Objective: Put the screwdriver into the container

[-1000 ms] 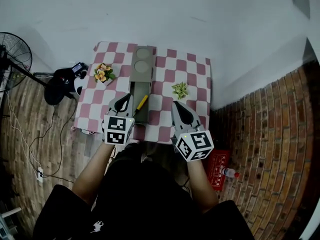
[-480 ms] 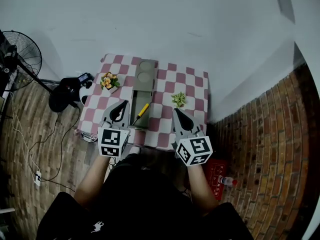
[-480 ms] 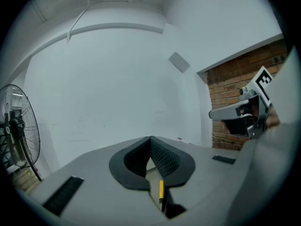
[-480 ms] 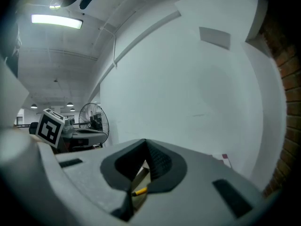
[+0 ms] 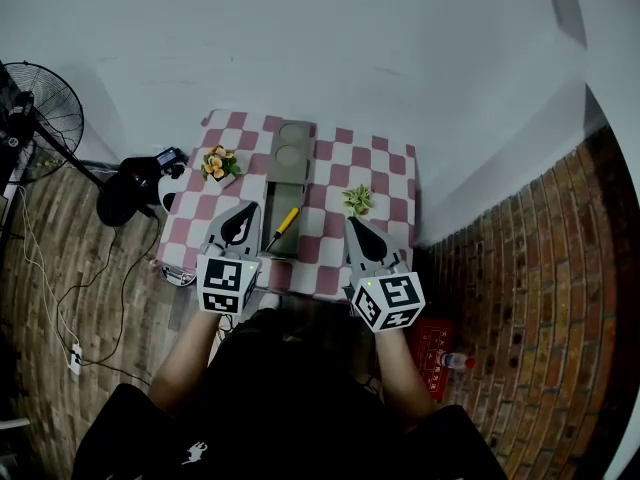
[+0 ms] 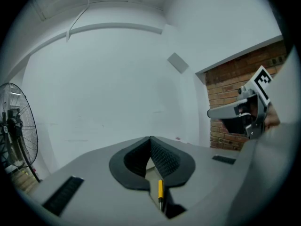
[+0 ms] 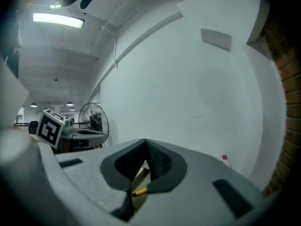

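Observation:
The yellow-handled screwdriver [image 5: 283, 224] lies slantwise on the near part of the long grey container [image 5: 292, 183] in the middle of the checkered table [image 5: 390, 168]. Whether it rests inside or across the rim I cannot tell. My left gripper [image 5: 245, 209] hovers just left of it, jaws together and empty. My right gripper [image 5: 353, 222] hangs to its right, also shut with nothing held. In the left gripper view the screwdriver [image 6: 160, 190] shows below the closed tips [image 6: 150, 139]. In the right gripper view the screwdriver's yellow handle [image 7: 139, 191] peeks under the closed tips [image 7: 144, 141].
A pot of orange flowers [image 5: 218, 161] stands left of the container, a small green plant [image 5: 358, 199] to its right. A standing fan [image 5: 38, 120] and a black object [image 5: 132, 184] are on the floor at left. A red box [image 5: 437, 343] sits by the brick wall.
The head view has shifted over the first half second, so the table sits slightly higher and smaller. Both grippers stay shut near the front edge; the screwdriver has not moved.

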